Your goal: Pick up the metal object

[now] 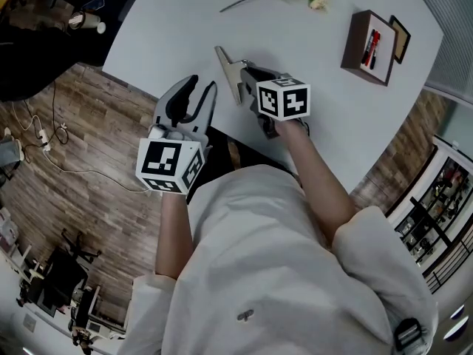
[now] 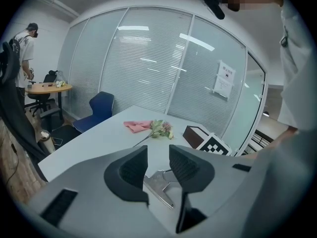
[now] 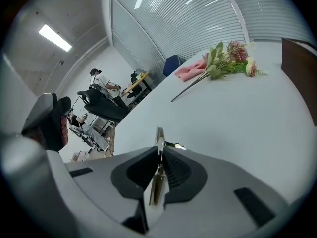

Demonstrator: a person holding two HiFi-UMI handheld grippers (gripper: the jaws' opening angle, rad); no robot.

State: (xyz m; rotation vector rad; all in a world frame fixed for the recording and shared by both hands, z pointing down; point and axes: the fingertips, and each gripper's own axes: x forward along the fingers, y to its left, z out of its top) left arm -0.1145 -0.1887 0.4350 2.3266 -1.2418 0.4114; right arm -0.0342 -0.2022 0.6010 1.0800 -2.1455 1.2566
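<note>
Nearest, the right gripper [image 3: 159, 161] has its jaws clenched on the thin, flat silver metal object [image 3: 159, 135], seemingly to lift it off the pale grey worktop [image 1: 177, 21]; the left gripper [image 2: 158, 165] waits alongside, jaws released and empty.

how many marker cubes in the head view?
2. One marker cube sits on the left gripper, by the near edge of the table; the other cube sits on the right gripper, which is shut on the metal object. None seems hidden.
</note>
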